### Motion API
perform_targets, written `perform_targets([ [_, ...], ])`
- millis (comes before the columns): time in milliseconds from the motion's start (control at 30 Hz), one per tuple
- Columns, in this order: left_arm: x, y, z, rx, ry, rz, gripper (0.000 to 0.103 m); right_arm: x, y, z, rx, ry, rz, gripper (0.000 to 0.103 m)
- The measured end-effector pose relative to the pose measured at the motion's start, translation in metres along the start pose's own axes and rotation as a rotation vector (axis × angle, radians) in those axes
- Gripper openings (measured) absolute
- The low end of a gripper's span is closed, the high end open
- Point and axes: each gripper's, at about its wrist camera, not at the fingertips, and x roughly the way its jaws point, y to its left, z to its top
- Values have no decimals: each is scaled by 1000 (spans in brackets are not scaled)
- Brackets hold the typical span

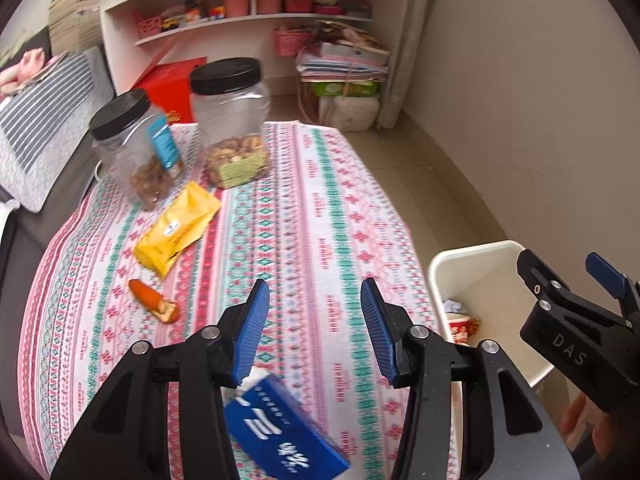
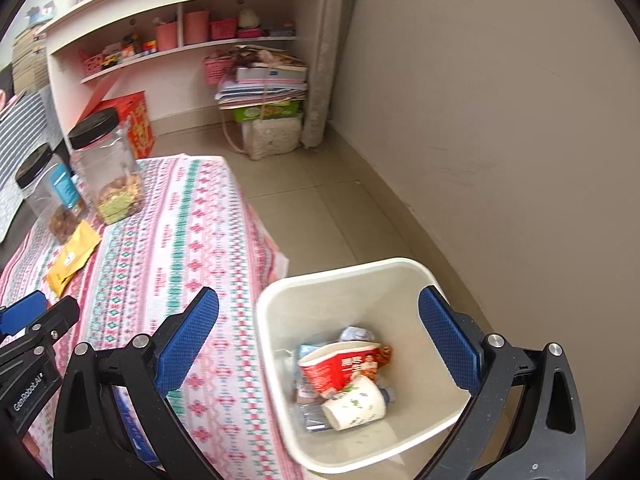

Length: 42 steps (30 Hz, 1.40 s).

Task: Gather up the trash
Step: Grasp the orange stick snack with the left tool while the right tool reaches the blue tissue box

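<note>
Left gripper (image 1: pixel 315 322) over patterned pink-green tablecloth (image 1: pixel 320 208), fingers apart, nothing pinched. Blue flat cardboard box (image 1: pixel 280 436) lies on cloth right below its left finger; touching or not, cannot tell. Right gripper (image 2: pixel 320 344) spread wide and empty over white plastic bin (image 2: pixel 280 300), which already holds cups and wrappers. Left to collect: yellow foil packet (image 1: pixel 176 228), orange snack piece (image 1: pixel 154 300). Likely next: blue box. Straddle short edges, close firmly, lift clear of cloth, carry over bin rim. Avoid black-lidded clear jars (image 1: pixel 232 120).
</note>
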Motion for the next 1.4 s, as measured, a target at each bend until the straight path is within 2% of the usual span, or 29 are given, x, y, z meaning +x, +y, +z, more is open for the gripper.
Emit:
perform_targets([
  [433,24,78,0,-112,60,82,48,14,72,-2,-126,42,80,96],
  [667,62,138,-1,-230,158,136,48,28,102,-7,-197,111,146,96],
  [800,86,165,0,-278,227,124,48,32,119,-10,-250,156,202,96],
  [900,102,186,1,-325,269,110,48,36,132,-14,-287,227,284,96],
  [1067,125,198,-4,-376,330,77,47,39,149,-22,-352,325,388,96],
  [1167,131,194,-2,-348,316,109,47,42,155,-25,-349,389,446,96],
  [1200,132,191,0,-335,314,111,45,43,157,-26,-347,409,458,96],
  [1233,133,188,0,-326,315,110,37,45,160,-27,-348,435,469,96],
  [1267,134,185,1,-306,316,112,34,47,163,-29,-350,454,474,96],
  [1400,131,171,1,-241,314,125,28,50,177,-35,-392,502,486,94],
])
